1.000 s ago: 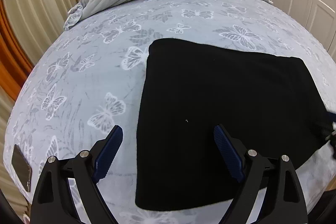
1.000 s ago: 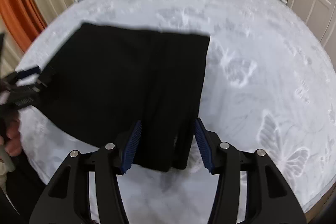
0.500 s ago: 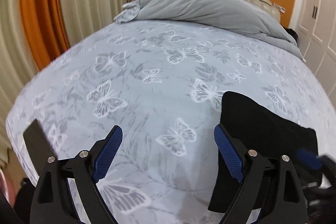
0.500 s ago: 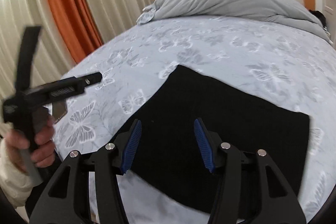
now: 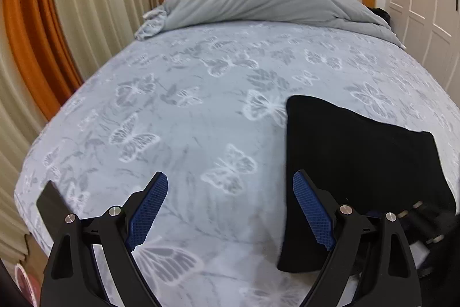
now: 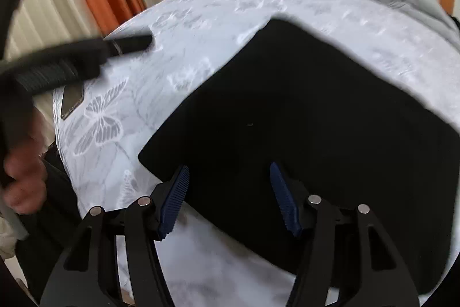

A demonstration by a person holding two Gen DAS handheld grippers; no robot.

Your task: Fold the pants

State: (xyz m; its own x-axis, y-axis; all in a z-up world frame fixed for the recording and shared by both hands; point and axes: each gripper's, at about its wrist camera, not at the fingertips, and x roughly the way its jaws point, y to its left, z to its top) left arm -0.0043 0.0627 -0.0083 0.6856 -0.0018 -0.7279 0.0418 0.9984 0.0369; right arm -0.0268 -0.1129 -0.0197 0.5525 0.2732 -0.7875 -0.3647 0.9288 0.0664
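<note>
Bed point(image 5: 178, 111) carries folded pants point(image 6: 302, 120); my left tool point(image 5: 230, 209) gapes empty, my right tool point(image 6: 230, 197) opening, unloaded, over pants.

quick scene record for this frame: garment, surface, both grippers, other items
garment: black pants, folded into a flat rectangle
surface: bed with butterfly-print sheet
left gripper: open, over bare sheet beside the pants, holding nothing
right gripper: jaws opening above the pants' near edge, no cloth gripped
other: grey duvet bunched at the headboard; phone at the bed's edge
</note>
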